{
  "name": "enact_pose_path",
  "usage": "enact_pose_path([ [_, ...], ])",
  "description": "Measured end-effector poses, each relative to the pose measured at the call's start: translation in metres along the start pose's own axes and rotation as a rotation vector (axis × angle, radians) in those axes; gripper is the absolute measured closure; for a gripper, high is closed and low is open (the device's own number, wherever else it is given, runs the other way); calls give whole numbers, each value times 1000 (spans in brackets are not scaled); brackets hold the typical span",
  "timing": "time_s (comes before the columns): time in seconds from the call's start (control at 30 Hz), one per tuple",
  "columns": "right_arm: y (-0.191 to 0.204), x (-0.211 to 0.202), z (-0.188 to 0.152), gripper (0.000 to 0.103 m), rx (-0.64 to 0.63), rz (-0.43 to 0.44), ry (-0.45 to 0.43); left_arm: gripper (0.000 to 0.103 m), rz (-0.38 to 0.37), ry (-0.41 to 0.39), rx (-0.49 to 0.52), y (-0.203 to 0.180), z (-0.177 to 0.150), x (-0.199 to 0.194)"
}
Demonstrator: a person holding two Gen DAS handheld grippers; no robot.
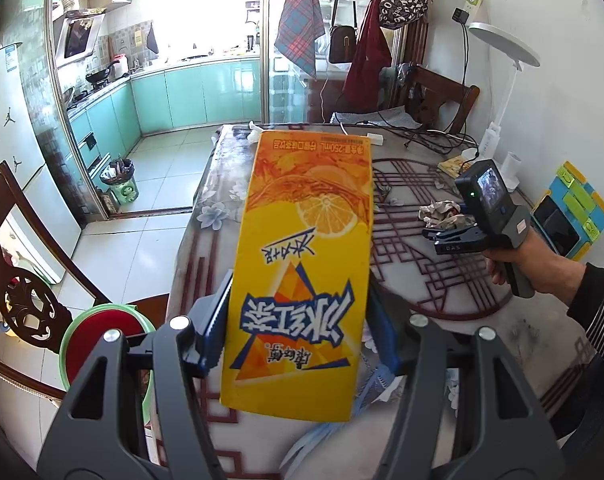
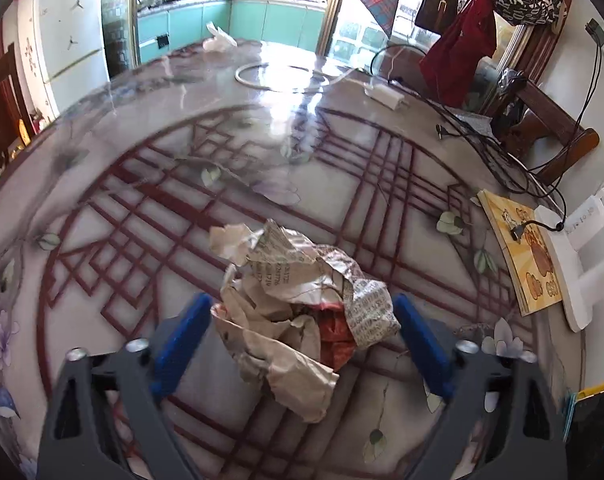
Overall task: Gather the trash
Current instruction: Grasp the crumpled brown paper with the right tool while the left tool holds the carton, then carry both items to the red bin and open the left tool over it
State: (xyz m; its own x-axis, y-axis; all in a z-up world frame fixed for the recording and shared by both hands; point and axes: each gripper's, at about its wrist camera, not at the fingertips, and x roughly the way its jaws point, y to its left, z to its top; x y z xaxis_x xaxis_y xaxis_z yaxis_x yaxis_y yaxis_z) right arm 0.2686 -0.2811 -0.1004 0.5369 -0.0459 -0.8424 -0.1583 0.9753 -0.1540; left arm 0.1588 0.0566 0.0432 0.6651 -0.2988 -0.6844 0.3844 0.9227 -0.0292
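Left tongs (image 1: pixel 298 336) grip the drink carton (image 1: pixel 302 264); right tongs (image 2: pixel 302 340) straddle crumpled paper (image 2: pixel 298 304) mid-surface, not clamped. Neither binned.

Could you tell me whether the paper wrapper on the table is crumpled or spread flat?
Crumpled. The paper wrapper sits bunched in creased folds on the table, between the right tongs' blue pads.

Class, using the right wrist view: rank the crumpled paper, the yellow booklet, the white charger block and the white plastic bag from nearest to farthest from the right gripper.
1. Crumpled paper, between the right gripper's jaws.
2. Yellow booklet, at the table's right edge.
3. White charger block, far right of centre.
4. White plastic bag, at the far edge.
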Motion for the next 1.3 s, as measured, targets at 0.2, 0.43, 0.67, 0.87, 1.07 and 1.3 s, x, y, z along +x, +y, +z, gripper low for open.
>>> enact_pose_path([
  [0.2, -1, -10, -5, 55, 14, -8, -30, 45, 16, -3, 8, -1, 0, 0],
  [0.43, 14, -54, -10, 56, 7, -35, -106, 45, 31, -19, -3, 4, -1, -4],
  [0.67, 55, -123, -15, 56, 9, 7, -196, 45, 76, -48, -37, 14, -3, -14],
  [0.87, 103, -170, -12, 56, -12, 92, -253, 45, 128, -65, -84, 36, -8, -24],
  [1.07, 150, -198, -2, 56, -24, 170, -294, 45, 192, -75, -138, 65, -16, -34],
  [1.3, 204, -212, 15, 56, -54, 242, -321, 45, 296, -69, -229, 121, -33, -45],
])
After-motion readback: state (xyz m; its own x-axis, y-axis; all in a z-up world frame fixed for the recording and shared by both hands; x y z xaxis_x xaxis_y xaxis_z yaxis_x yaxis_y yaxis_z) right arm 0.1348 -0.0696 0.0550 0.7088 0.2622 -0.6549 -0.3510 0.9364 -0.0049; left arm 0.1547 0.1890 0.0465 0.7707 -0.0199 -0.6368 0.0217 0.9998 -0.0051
